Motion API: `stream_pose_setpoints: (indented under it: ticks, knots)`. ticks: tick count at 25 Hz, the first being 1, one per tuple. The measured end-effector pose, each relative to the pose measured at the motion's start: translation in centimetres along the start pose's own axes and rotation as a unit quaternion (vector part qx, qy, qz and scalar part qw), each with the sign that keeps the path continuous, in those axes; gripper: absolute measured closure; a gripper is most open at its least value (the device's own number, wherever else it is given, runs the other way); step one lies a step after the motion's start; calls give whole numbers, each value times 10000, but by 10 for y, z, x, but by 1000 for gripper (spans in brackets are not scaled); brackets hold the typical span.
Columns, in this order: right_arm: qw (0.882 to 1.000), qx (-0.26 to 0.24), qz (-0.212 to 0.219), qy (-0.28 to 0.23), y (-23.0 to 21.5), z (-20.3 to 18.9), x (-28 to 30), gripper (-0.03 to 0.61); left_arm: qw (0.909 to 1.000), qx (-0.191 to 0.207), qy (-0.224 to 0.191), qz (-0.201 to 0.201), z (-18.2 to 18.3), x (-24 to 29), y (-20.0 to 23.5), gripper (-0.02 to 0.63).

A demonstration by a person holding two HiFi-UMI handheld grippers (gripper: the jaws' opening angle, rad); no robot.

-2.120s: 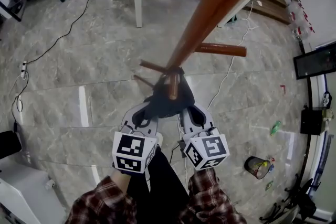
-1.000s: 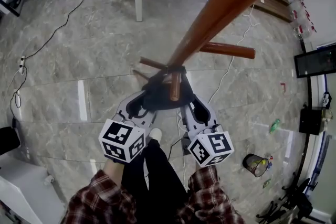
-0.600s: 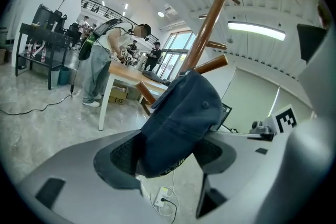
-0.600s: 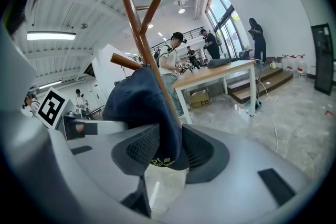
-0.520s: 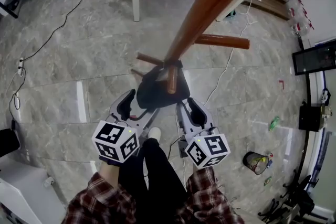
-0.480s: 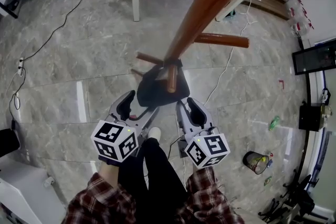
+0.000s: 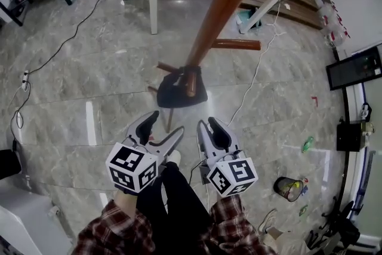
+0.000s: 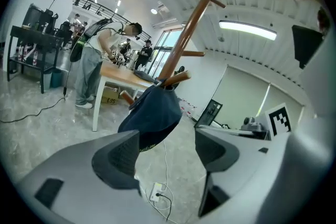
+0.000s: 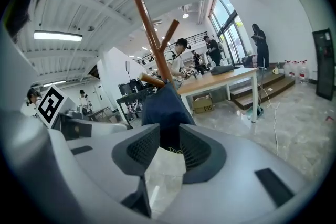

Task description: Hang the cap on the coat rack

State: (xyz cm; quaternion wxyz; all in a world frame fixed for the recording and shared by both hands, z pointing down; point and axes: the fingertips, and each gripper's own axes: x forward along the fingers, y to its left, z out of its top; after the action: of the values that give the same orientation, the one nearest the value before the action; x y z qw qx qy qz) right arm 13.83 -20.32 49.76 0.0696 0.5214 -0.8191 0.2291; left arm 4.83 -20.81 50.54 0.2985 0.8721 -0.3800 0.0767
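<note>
One cap (image 7: 176,95) hangs on the coat rack (image 7: 221,9).

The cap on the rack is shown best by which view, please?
The left gripper view: the cap hangs large, side-on, from its peg. The head view shows it small from above; the right gripper view's jaws hide its lower edge.

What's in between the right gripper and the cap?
Nothing: the head view shows only bare floor between the right gripper and the cap hanging on the coat rack.
</note>
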Motion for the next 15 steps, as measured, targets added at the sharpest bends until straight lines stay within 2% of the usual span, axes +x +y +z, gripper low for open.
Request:
stream_pose_setpoints:
  ticks: [3,6,8,9,11,15]
  knots:
    - [9994,-159,242,-193,24,26,-16,456,9991,182,-274,-251,31,-16,-29,282]
    - [9970,-363,501,-473,48,63,-34,466,9962,471,-604,-408,67,-37,-58,366]
    - [9944,-513,593,-704,63,89,-49,521,9938,714,-737,-420,87,-52,-75,413]
    - [9927,-594,644,-825,69,102,-55,540,9923,837,-815,-420,98,-60,-84,460]
    - [9888,-747,790,-1023,84,127,-69,557,9888,1007,-1001,-465,118,-74,-100,524]
    - [9801,-921,1154,-1328,114,166,-95,566,9826,1225,-1291,-524,150,-97,-129,588]
